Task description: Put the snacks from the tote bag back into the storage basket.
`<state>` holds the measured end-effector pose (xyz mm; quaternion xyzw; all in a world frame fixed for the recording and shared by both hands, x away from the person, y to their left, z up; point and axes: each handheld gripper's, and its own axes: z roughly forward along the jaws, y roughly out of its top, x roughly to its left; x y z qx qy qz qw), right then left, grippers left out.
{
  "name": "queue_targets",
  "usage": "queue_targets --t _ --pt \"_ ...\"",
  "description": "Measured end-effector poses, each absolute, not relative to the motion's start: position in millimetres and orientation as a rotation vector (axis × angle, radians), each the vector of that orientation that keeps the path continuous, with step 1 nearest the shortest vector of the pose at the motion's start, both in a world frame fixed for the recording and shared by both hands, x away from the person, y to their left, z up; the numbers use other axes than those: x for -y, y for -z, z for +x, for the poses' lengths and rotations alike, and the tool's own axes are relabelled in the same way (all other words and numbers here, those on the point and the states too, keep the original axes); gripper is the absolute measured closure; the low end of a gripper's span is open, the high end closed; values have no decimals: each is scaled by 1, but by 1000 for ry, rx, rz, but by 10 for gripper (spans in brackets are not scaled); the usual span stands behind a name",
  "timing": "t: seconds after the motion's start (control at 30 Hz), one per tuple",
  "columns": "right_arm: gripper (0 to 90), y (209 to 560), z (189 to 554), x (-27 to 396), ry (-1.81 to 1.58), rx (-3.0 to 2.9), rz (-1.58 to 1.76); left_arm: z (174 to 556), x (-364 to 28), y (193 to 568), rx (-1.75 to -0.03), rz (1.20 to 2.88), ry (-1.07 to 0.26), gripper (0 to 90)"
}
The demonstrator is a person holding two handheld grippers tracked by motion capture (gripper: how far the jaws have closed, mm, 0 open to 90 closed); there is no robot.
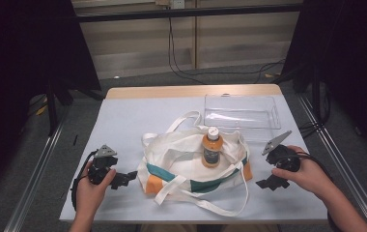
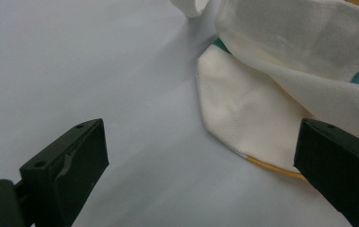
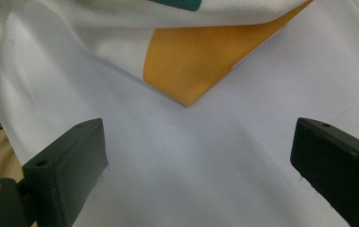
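A white cloth tote bag (image 1: 186, 159) with teal and orange patches lies in the middle of the table, its straps spread out. An orange bottle (image 1: 212, 148) with a white cap stands upright inside it. My left gripper (image 1: 123, 180) rests on the table just left of the bag, open, jaws wide apart; the bag's white corner (image 2: 243, 118) lies ahead of it. My right gripper (image 1: 268, 183) sits to the right of the bag, open too, facing the bag's orange corner (image 3: 192, 66). Nothing is between either pair of jaws.
A clear plastic tray (image 1: 242, 112) stands at the back right of the table, behind the bag. The pale table cover (image 1: 123, 121) is bare at the left. Black frames and cables stand beyond the table's far edge.
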<state>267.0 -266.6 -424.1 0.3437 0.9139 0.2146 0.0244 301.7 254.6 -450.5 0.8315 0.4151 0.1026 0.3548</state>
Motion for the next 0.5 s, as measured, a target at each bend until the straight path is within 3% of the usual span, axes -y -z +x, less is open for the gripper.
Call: queue_targets --t 0.5 --pt "47 409 273 261 -617 -2868 1025 303 -257 452 -1080 2153 -262 36"
